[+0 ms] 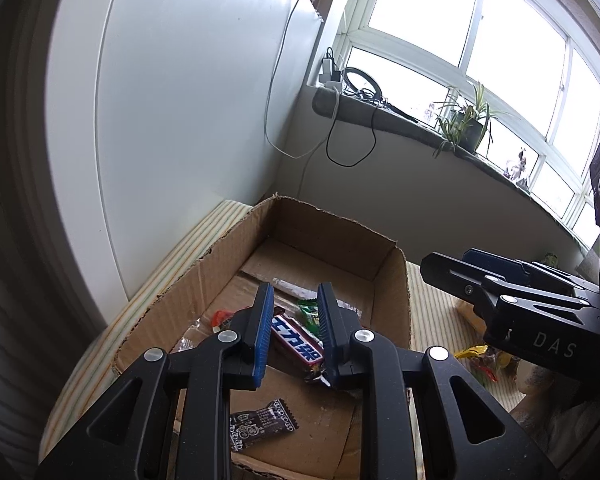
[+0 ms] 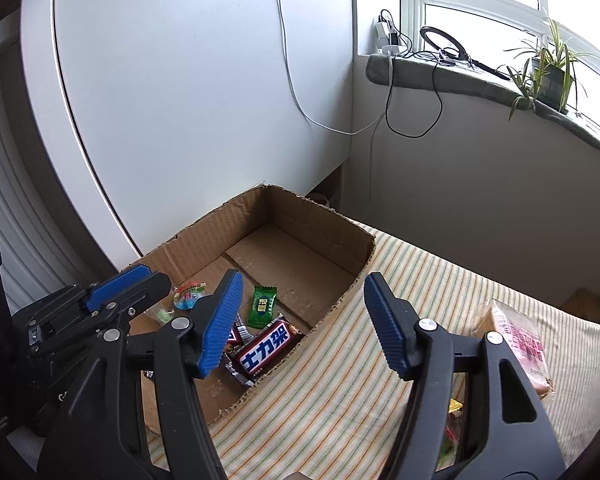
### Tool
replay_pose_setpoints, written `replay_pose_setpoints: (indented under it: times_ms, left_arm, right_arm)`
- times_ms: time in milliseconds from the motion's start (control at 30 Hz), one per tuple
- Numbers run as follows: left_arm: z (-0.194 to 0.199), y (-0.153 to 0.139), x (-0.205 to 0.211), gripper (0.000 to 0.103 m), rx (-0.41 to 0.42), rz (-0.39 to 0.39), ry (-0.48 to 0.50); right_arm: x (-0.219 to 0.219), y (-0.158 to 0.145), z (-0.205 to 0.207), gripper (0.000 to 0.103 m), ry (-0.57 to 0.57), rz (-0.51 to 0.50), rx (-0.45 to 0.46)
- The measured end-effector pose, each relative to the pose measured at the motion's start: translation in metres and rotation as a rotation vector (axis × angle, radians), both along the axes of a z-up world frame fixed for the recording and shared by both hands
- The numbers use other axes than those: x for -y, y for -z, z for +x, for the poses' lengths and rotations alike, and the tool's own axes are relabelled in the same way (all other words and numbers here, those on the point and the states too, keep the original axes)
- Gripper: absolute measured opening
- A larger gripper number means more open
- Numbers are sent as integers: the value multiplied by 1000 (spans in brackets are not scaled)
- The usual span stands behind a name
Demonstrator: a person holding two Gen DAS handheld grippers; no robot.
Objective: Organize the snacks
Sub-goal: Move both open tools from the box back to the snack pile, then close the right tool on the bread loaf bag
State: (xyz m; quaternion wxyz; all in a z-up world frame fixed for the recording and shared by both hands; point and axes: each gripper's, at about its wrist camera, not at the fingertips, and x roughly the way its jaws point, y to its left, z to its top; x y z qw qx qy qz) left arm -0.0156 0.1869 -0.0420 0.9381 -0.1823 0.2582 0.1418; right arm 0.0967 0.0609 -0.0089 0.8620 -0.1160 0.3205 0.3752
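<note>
We see the left tongs (image 1: 294, 332) over the open cardboard box (image 2: 342, 216), parted, with the chocolate bar (image 1: 298, 344) lying on the box floor between and below their blue pads, apparently not gripped. The right tongs (image 2: 300, 324) are spread wide, grasping nothing, above the box's near rim and the striped cloth (image 2: 340, 384). A green candy (image 2: 262, 306) (foil-wrapped) lies just beyond the bar.

Your left gripper (image 1: 294, 334) and right gripper (image 2: 304, 326) are black linkage frames with silver rivets, ribbed blue pads, and white "DAS" lettering.
</note>
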Motion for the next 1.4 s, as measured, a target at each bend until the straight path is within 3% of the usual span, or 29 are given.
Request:
replay_pose_setpoints:
  times_ms: [200,600,933,1233,1267,1333,1400]
  left_arm:
    - [9,-5,16,33,5,14,36]
    - [30,-9,58,33,2,22,140]
    - [54,4,109,33,-56,22,286]
    - [75,8,138,33,-95,11,364]
    - [78,9,141,35,-99,2,375]
    - [86,12,143,49,-109,-40,399]
    - [95,15,146,49,-121,-86,426]
  right_arm:
    - [40,-6,9,66,33,13,-15]
    - [153,-9,34,66,171,27,-43]
    - [232,18,57,66,282,-5,-101]
    - [258,32,84,66,297,39,-163]
    - [257,36,87,66,293,55,-185]
    - [256,43,95,66,280,89,-241]
    - [254,50,105,66,268,115,-294]
